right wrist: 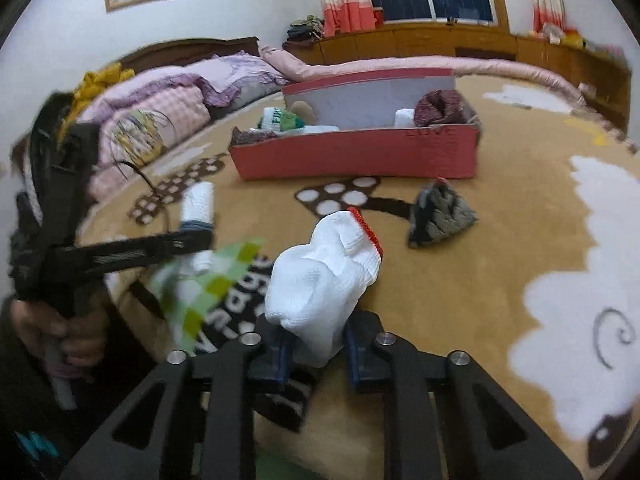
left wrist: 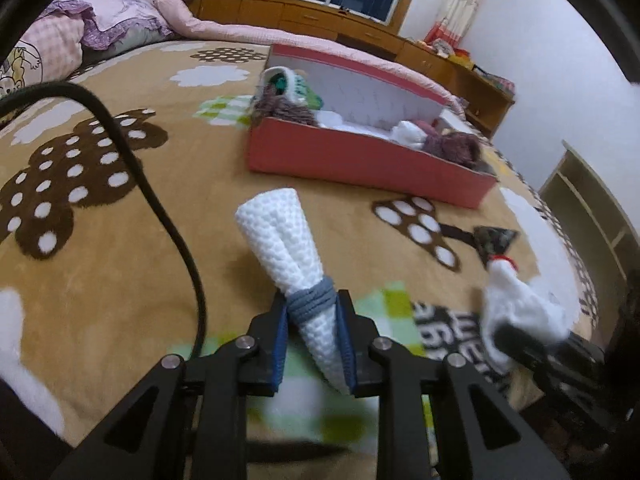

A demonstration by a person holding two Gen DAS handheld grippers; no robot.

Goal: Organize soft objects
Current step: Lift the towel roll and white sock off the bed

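The left tool point(left wrist: 314, 332) points forward and downward, its blue-padded fingers point(left wrist: 280, 344) clamped on a rolled white cloth point(left wrist: 290, 236). The right tool point(right wrist: 316, 346) angles down likewise, gripping a white glove point(right wrist: 320, 284). A hand point(right wrist: 68, 332) grips the left tool's handle.

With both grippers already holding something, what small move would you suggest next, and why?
Probably carry both loads forward to the pink box. The left gripper clamps a rolled white cloth, the right gripper a white glove, and the box lies open ahead with soft items already inside.
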